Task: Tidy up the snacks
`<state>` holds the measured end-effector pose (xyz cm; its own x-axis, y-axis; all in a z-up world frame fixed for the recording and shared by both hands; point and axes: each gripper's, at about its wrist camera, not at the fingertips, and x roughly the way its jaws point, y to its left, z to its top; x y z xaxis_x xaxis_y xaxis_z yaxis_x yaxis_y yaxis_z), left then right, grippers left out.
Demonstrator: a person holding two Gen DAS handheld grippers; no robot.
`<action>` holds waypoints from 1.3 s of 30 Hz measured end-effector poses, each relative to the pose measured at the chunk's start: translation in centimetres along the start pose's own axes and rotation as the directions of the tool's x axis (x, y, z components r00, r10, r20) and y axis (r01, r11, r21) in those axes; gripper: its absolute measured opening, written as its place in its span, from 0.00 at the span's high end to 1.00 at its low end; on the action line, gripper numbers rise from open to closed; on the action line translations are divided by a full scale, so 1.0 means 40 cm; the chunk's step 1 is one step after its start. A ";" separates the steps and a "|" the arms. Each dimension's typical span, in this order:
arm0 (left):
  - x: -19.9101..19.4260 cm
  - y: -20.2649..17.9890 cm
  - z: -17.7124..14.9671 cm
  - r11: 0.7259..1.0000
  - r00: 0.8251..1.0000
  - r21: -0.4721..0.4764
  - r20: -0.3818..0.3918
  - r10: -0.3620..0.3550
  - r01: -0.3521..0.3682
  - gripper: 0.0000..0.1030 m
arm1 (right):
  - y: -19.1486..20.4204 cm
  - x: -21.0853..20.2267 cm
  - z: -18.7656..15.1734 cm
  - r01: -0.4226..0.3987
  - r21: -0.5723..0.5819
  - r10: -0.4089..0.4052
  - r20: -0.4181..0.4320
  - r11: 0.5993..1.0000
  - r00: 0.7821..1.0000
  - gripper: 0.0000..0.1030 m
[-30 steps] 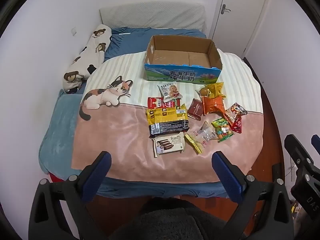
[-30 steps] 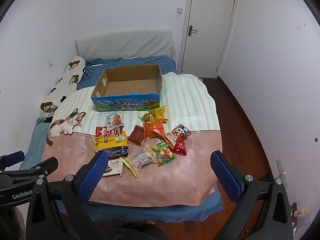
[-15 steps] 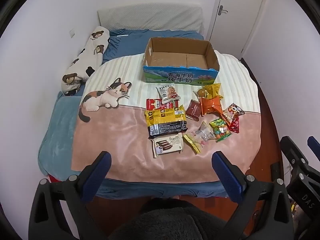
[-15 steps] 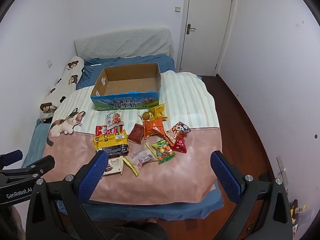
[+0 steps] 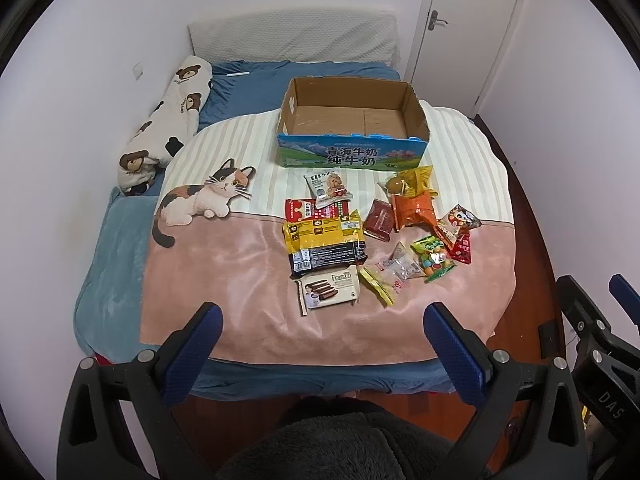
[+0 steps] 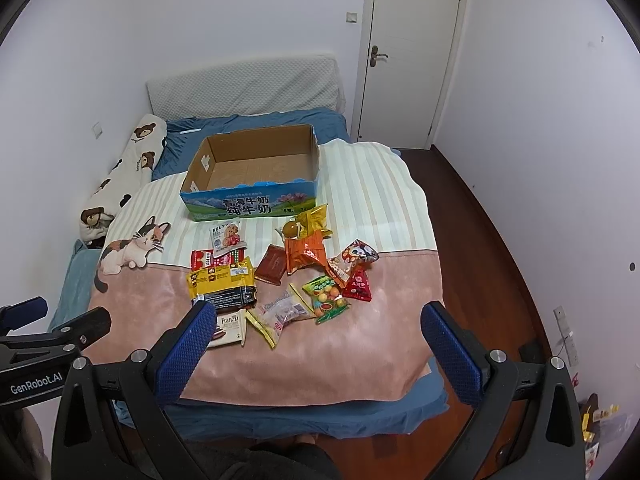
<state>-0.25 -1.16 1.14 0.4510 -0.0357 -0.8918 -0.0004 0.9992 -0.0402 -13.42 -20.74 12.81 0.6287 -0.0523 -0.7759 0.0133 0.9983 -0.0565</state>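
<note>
A cardboard box [image 5: 352, 128] is sitting open on the bed [image 5: 248, 272], on the striped part of a blanket with a cat picture [image 5: 204, 200]. Nothing is seen inside the box.

The snacks are being left in a loose bunch just in front of the box, on the near side of it. A white packet with a dog on it [image 5: 328, 188] is lying closest to the box front. A yellow and black packet [image 5: 324, 244] is lying in front of that, and a white biscuit pack [image 5: 328, 290] is the farthest from the box. An orange bag [image 5: 414, 210] and a green candy bag [image 5: 432, 258] are lying toward the right side of the box, with a brown packet [image 5: 380, 220] between the orange bag and the yellow and black packet.

The left tool [image 5: 320, 340] is being held wide apart with nothing in it, well in front of the box, over the near edge of the bed. The right tool [image 6: 316, 340] is also being held wide apart and holding nothing, well in front of the box and not touching any snack.
</note>
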 end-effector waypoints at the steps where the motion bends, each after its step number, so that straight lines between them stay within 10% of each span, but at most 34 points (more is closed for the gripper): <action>1: -0.001 -0.002 -0.001 1.000 1.000 0.002 0.001 -0.001 0.001 0.00 | 0.000 0.001 0.000 -0.001 -0.001 0.001 0.000 1.000 1.000 0.00; 39: -0.006 -0.022 0.001 1.000 1.000 0.003 0.007 -0.001 0.001 0.00 | 0.001 0.006 0.027 -0.016 0.011 0.016 0.006 1.000 1.000 0.00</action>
<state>-0.32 -2.02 1.43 0.4577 -0.0368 -0.8884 0.0030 0.9992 -0.0398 -12.43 -20.68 13.31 0.6337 -0.0361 -0.7728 0.0120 0.9992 -0.0369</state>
